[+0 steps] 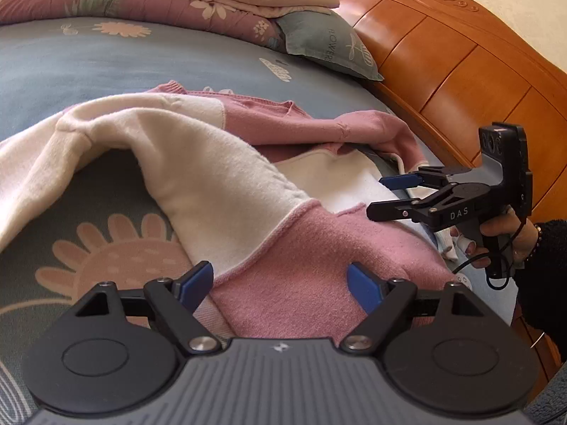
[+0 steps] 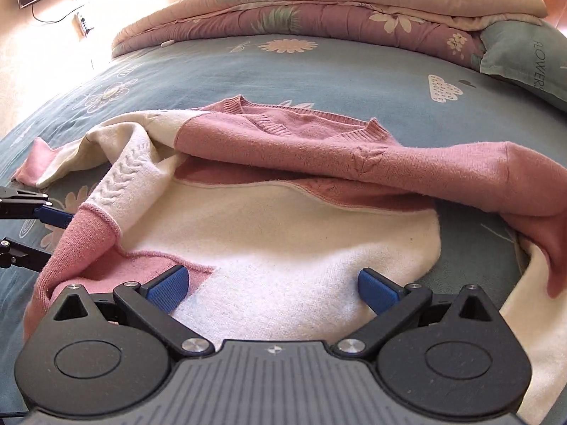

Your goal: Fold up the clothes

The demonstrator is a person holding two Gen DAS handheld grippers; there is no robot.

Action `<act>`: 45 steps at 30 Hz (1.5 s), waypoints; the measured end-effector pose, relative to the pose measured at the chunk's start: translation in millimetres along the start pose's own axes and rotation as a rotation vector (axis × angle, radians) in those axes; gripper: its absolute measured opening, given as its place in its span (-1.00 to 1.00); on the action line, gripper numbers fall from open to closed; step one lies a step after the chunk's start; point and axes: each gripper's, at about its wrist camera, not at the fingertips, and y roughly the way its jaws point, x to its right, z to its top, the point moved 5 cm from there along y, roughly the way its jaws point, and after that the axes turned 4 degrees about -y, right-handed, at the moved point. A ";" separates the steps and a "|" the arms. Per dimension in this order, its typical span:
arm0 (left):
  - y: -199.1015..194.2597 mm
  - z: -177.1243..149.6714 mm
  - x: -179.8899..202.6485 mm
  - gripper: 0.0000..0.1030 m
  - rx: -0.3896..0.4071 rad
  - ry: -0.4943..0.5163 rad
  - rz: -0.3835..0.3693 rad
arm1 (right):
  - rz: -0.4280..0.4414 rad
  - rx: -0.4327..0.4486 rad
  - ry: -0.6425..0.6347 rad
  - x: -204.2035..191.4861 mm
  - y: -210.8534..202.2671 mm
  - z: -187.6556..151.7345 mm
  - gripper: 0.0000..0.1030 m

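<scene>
On the bed (image 2: pixel 319 71), a pink and white sweater (image 2: pixel 283 233) is spread out with its neck far away and its bottom edge close by. One sleeve (image 2: pixel 117 177) has been laid across the white front, and its pink cuff (image 2: pixel 85 244) is near the left tongs (image 1: pixel 280 283). The left tongs are opened wide above the pink cuff, and nothing is held in them. The right tongs (image 2: pixel 273 287) are opened wide too, just over the white bottom part, and nothing is held there either. The other sleeve (image 2: pixel 460 173) is seen bunched up on the right side. The next step is likely to be a fold. To do it well, the cloth should be pinched at its edge, lifted slowly, and laid down flat so no bumps are left. A folded quilt (image 2: pixel 319 3) and a pillow (image 2: pixel 524 60) are kept at the far side.
</scene>
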 end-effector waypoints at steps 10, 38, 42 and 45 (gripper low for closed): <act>-7.2 -32.1 -21.5 0.69 -0.136 -0.383 -0.188 | 0.278 -0.018 0.407 19.2 -42.8 -58.2 1.00; 30.4 -37.7 -36.7 -0.02 -0.094 -0.725 -0.389 | 0.510 0.122 0.756 57.9 12.8 -38.5 0.69; 30.8 -52.8 -43.9 -0.35 -0.110 -0.761 -0.403 | 0.533 0.105 0.757 55.0 9.4 -49.9 0.58; 41.4 -46.7 -45.2 -0.52 -0.115 -0.760 -0.401 | 0.488 0.085 0.772 65.9 26.4 -45.0 -0.25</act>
